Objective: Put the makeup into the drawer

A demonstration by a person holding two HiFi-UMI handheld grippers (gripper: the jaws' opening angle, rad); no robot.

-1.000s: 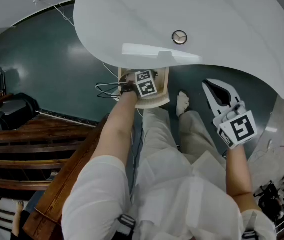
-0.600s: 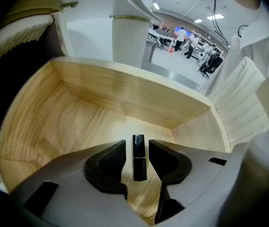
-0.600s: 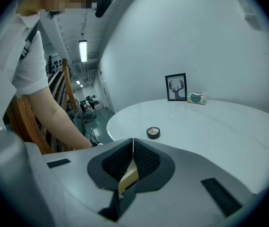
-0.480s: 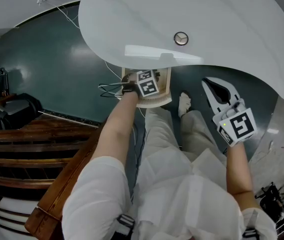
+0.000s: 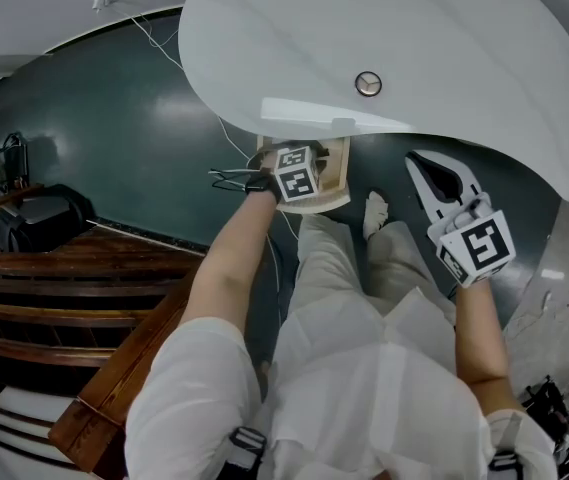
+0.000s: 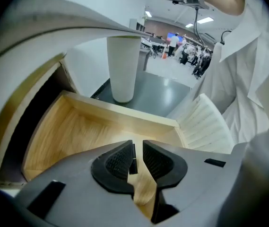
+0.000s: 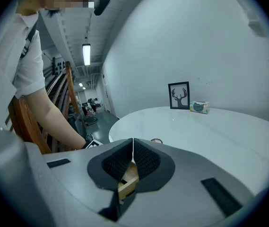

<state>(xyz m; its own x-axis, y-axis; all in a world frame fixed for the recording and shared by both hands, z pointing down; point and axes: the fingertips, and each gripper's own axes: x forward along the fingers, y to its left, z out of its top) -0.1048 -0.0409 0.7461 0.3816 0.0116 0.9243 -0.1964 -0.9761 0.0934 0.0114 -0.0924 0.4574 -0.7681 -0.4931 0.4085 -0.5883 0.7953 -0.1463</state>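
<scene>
Having just narrowed its empty jaws to a slit over the open drawer [image 6: 125, 113], the left gripper [image 6: 138, 146] seems done there, the right gripper [image 7: 133, 146] is closed empty, and a round item [image 5: 368, 84] near the table [image 5: 464, 48] edge looks left to stow.

I see the drawer [image 5: 336, 171] open under the table's [image 5: 464, 28] near edge, with a round item [image 5: 368, 84] on the tabletop just behind it.

The open drawer [image 6: 68, 126] fills the centre of the left gripper view, its visible wooden bottom free from above. The white surface [image 6: 54, 22] overhangs its upper-left side, and a pedestal [image 6: 122, 65] stands beyond.
</scene>
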